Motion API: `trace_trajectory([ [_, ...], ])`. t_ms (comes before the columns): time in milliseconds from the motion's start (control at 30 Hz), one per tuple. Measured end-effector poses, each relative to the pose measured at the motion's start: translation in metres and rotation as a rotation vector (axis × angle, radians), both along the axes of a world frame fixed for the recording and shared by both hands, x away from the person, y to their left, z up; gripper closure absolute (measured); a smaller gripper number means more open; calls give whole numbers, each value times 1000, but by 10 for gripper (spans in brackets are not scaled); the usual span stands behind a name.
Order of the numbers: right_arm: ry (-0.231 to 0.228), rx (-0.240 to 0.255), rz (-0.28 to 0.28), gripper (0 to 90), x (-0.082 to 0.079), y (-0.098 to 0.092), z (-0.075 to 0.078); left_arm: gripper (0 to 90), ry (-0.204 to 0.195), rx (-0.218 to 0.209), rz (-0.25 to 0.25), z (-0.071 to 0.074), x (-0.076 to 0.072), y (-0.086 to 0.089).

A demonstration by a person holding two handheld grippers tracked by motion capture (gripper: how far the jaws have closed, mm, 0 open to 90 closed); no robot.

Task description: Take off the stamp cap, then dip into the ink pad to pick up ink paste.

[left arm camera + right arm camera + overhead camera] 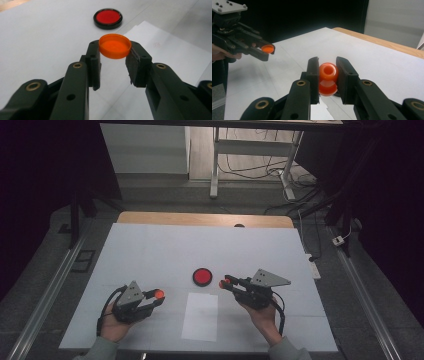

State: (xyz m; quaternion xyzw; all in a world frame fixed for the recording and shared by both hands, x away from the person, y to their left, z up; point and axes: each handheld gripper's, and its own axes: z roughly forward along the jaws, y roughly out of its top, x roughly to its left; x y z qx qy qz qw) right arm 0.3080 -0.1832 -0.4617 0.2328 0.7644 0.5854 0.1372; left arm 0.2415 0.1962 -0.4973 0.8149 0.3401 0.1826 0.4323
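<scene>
Your left tongs (114, 58) clamp shallow orange plastic cap (115, 46) by its rim, open side up, at frame centre of left gripper view; in high view cap (159, 294) sits lower left of middle. Your right tongs (327, 75) grip small glossy orange plastic bottle (328, 78), its round mouth facing camera, centre of right gripper view; in high view it sits right of middle (223, 283). Round black-rimmed red disc (202, 276) lies on white desk (150, 250) between both tongs, just above white paper sheet (200, 316).
</scene>
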Motion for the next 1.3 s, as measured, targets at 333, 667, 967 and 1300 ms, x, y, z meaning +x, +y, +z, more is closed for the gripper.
trace_trajectory([
  [333, 2, -2, -5, 728, 2, -2, 0, 651, 6, -14, 42, -3, -10, 16],
  [667, 0, -9, -4, 728, 2, -1, 0, 651, 6, -19, 47, -3, -9, 17],
  [967, -1, -11, -2, 728, 3, 1, 0, 651, 7, -15, 43, -3, -9, 16],
  [1300, 23, -51, 3, 728, 9, 11, -8, 651, 13, -11, 43, -4, -8, 16],
])
